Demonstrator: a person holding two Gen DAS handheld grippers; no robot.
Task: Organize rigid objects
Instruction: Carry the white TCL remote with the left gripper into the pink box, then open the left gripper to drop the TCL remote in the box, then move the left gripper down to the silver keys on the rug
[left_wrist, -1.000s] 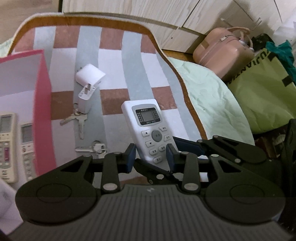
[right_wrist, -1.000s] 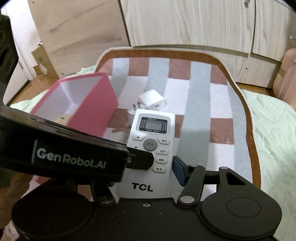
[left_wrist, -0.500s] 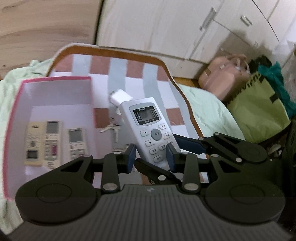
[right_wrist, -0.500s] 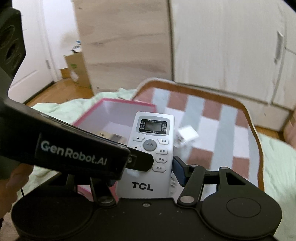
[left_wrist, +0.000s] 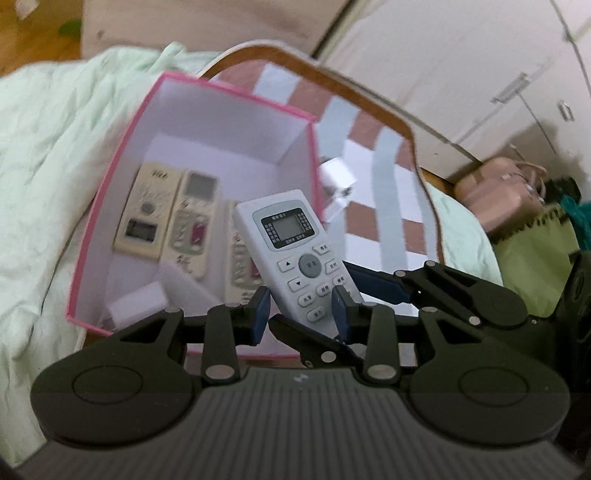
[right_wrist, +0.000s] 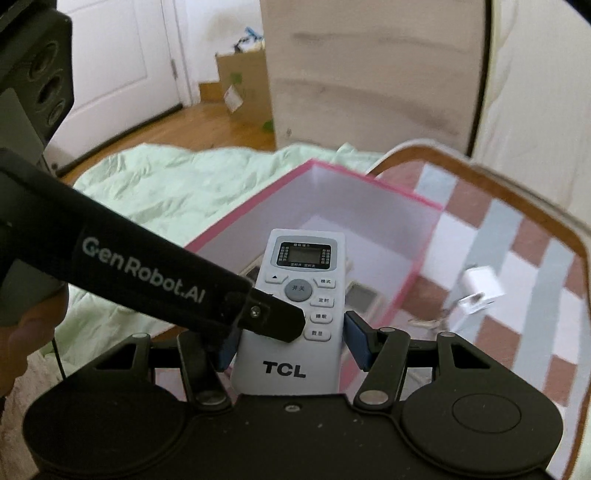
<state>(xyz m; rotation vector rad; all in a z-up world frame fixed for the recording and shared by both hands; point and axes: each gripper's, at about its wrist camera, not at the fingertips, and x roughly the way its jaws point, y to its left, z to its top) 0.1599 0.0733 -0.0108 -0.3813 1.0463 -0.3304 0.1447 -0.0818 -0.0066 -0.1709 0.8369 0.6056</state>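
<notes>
Holding one white TCL remote (right_wrist: 295, 314) from both sides, the right gripper (right_wrist: 291, 341) clamps its lower body across the width, while the left gripper (left_wrist: 300, 309) appears to pinch the button end, which keeps the remote level and face-up above the pink box (left_wrist: 229, 92). The remote hangs over the box's near right corner, judged ready for lowering. Inside lie three remotes (left_wrist: 147, 214) side by side. One white charger (right_wrist: 480, 288) lies on the striped mat (right_wrist: 517, 229) just beside the box's right wall.

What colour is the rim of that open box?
Pink rim, with pale white walls inside; the left wrist view shows it best.
</notes>
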